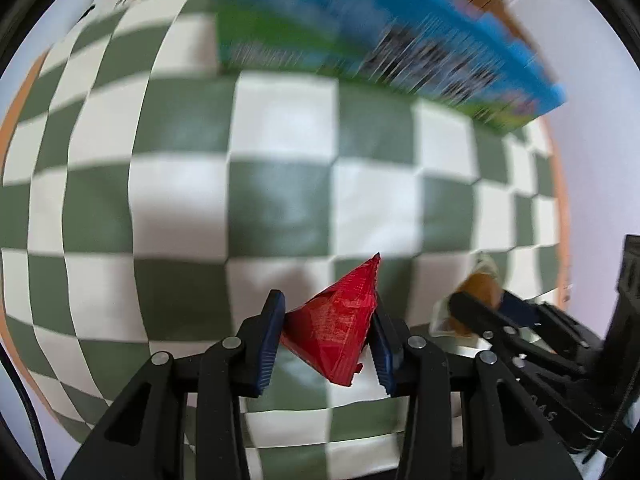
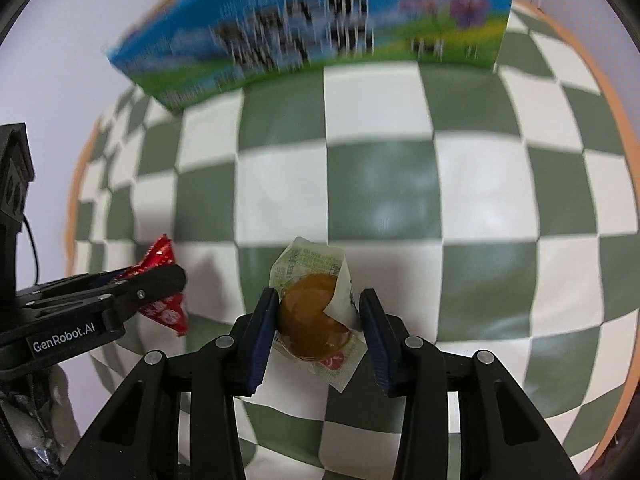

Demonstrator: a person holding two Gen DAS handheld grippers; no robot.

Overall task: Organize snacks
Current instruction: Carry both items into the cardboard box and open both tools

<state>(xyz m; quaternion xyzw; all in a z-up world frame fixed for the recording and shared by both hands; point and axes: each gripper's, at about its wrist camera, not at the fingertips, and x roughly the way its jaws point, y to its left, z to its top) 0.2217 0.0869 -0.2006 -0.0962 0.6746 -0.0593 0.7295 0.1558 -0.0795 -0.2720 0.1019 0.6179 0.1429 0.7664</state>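
Carrying both snacks toward the blue-and-green carton at the far side of the checkered desk calls for level, steady travel. The left gripper has its jaws clamped on a red foil packet. The right gripper has its jaws partly open around a wrapped brown pastry, with the left jaw touching it; whether the right one presses the wrapper is unclear.

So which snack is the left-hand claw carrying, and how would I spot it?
Find the green-and-white checkered cloth with the blue-and-green box at its far side. Above its near part, two grippers hang side by side. The left gripper pinches a crinkly red foil packet; its neighbour's snack is a brown round in a clear-and-white wrapper.
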